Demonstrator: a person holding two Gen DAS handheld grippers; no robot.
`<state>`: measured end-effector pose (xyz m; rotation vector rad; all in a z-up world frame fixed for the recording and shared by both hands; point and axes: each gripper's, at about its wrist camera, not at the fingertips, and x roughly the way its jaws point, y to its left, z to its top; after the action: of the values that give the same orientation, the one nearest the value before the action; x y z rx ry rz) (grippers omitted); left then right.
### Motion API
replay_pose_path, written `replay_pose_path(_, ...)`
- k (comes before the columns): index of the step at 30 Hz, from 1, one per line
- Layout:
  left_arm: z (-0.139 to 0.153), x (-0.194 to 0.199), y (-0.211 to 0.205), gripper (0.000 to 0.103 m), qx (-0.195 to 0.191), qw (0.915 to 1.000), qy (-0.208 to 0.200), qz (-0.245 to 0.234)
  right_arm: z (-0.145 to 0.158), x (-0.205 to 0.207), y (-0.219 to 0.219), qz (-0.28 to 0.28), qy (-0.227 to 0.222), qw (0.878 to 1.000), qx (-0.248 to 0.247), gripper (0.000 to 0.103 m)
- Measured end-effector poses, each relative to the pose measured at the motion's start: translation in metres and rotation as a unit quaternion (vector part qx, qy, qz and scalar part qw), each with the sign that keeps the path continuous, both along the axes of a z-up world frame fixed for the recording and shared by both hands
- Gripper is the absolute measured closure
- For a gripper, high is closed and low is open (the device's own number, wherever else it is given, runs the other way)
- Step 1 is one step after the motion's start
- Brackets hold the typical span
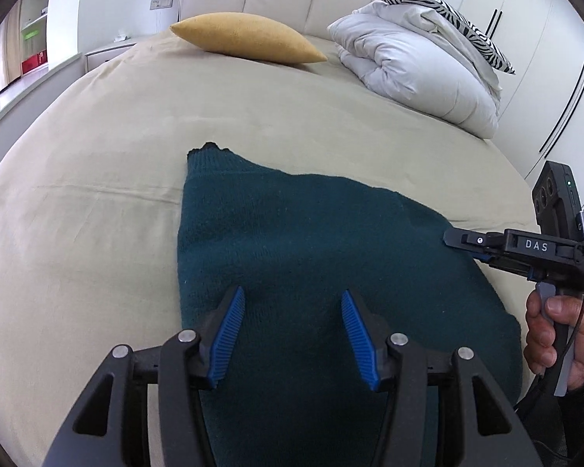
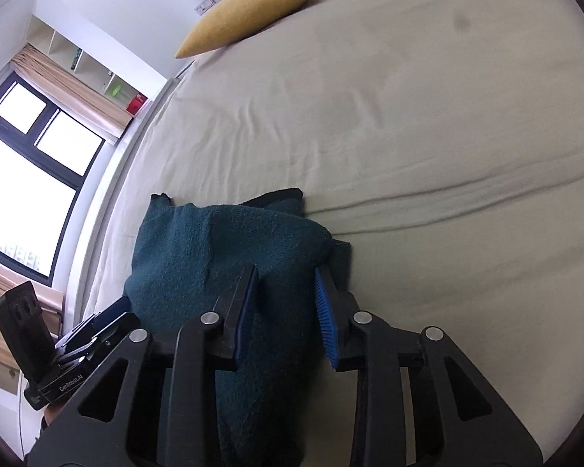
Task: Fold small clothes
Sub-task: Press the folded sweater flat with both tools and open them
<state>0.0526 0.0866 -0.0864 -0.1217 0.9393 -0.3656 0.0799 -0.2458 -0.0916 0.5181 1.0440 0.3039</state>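
- The bed carried the work; its left edge ran along the window side, and the yellow pillow lay near the headboard, well apart from the garment.
- The green knit garment lay near the front edge of the bed, partly folded, with its ribbed hem pointing toward the pillow.
- My left gripper hovered over the near part of the knit with its fingers spread apart and nothing grasped between them.
- My right gripper stood at the garment's right border. A raised bunch of knit sat between its narrowed fingers; whether the pads actually pinched it, I could not tell.
- Judgement: the step in hand was carrying the right border across toward the left.
- To do it well, I judged that the lifted edge should be kept low and level, laid in line with the left border, and the left fingers used to pin the lower layer against sliding.
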Motion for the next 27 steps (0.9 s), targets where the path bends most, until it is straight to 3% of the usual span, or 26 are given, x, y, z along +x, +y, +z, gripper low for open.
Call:
replay_pose_path(3, -0.003, 0.001, 0.005, 0.049, -0.012, 0.9999, 0.001, 0.002, -0.008, 0.011, 0.001, 0.004, 0.002, 1.000, -0.007, 0.078)
replay_pose_path(7, -0.006, -0.005, 0.001, 0.049, 0.004, 1.0000, -0.009, 0.002, -0.019, 0.022, -0.002, -0.007, 0.009, 1.000, 0.004, 0.080)
replay_pose_path(11, 0.000, -0.008, 0.001, 0.048, 0.003, 0.9999, -0.007, 0.007, 0.006, 0.004, -0.004, -0.030, -0.006, 0.999, -0.024, 0.077)
replay_pose_path(14, 0.009, -0.015, 0.004, 0.048, -0.027, 0.9996, -0.001, 0.007, 0.034, -0.021, -0.003, -0.032, -0.040, 0.998, 0.029, 0.075)
replay_pose_path(17, 0.011, -0.020, 0.006, 0.048, -0.048, 0.9988, 0.005, 0.009, 0.046, -0.039, 0.013, 0.006, -0.051, 0.995, 0.091, 0.075)
replay_pose_path(20, 0.006, -0.021, 0.005, 0.048, -0.042, 0.9991, 0.005, 0.007, 0.034, -0.046, 0.039, 0.049, -0.027, 0.993, 0.107, 0.075)
replay_pose_path(24, 0.005, -0.028, 0.002, 0.048, -0.035, 0.9994, 0.002, 0.001, -0.004, -0.055, 0.053, 0.083, 0.024, 0.993, 0.084, 0.077)
replay_pose_path(27, 0.008, -0.037, 0.003, 0.048, -0.034, 0.9994, 0.001, -0.011, -0.012, -0.070, 0.039, 0.088, 0.007, 0.992, 0.085, 0.081)
